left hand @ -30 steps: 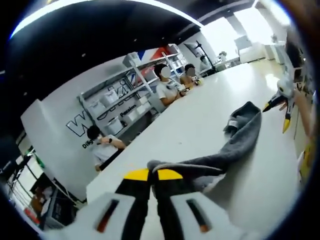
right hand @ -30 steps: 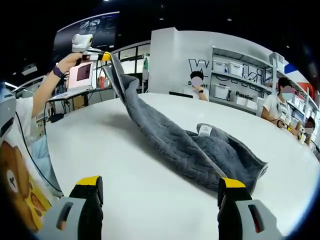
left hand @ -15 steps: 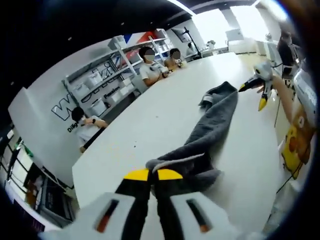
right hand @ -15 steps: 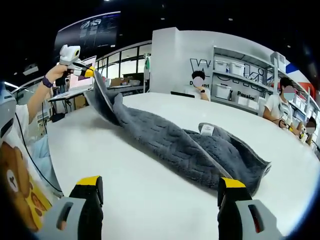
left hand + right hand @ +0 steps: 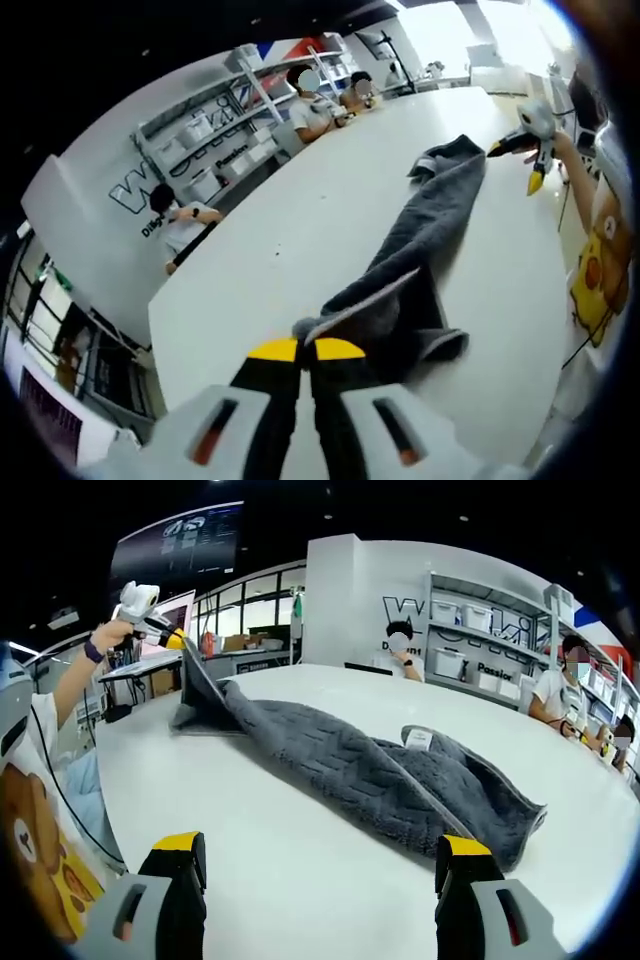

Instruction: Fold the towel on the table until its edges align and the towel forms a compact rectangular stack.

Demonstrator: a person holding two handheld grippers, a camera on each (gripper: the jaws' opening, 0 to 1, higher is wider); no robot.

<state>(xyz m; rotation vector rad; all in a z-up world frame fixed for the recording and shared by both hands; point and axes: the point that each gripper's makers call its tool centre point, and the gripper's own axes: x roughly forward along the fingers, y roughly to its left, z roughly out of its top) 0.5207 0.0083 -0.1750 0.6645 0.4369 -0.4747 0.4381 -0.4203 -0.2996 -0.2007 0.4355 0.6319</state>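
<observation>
Left gripper point(image 5: 306, 349) pinches one corner of the grey towel point(image 5: 380, 775) (strung long across the white table point(image 5: 300, 880)); right gripper point(image 5: 322, 855) gapes empty. Folding barely begun.

A towel point(image 5: 370, 775) stretches across the bench point(image 5: 300, 880), one corner lifted near the bench's edge by the left gripper point(image 5: 178, 640). The right gripper point(image 5: 315, 865) hovers above the near edge. Seated people point(image 5: 400, 655) line the far edge, shelves point(image 5: 480, 630) behind them.
</observation>
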